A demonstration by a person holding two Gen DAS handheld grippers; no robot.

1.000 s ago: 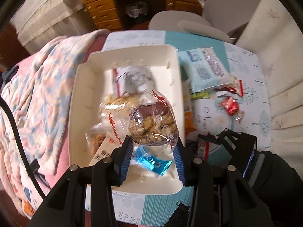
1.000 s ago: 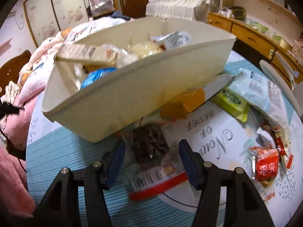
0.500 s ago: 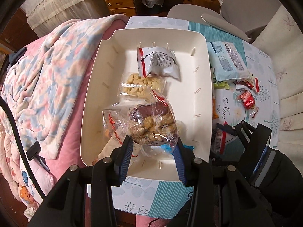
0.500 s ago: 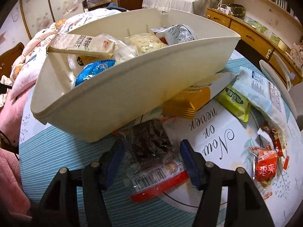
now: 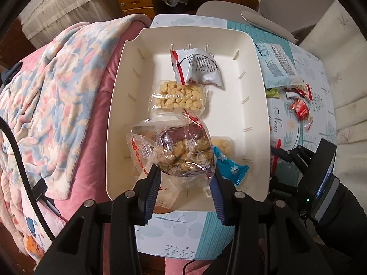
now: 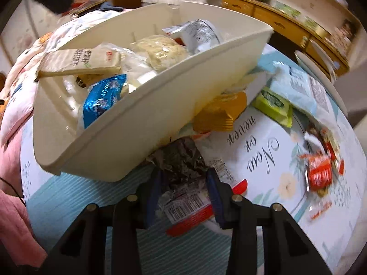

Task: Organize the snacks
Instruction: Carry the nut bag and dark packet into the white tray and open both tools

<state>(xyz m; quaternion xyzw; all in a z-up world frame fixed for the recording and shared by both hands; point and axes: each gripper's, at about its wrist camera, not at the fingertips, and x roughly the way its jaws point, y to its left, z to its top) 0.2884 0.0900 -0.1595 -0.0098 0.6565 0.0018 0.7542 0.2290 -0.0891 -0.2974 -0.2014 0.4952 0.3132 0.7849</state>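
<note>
- Your left tongs (image 5: 186,176) pointed down over the cream tray (image 5: 259,96) and gripped a clear bag of brown biscuits (image 5: 185,153), held above the tray's near end.
- In that tray lay a puffed-rice bar (image 5: 180,96), a white-and-red packet (image 5: 197,68) and a blue wrapper (image 5: 230,168).
- Your right tongs (image 6: 184,183) had just been closing on a dark snack packet with a red edge (image 6: 183,160); the picture was blurred, but the pads seemed to press its sides.
- That packet lay on the bench (image 6: 68,197), touching the tray's near wall.
- A red candy (image 6: 318,171) and a green packet (image 6: 274,105) lay farther right on the bench.
</note>
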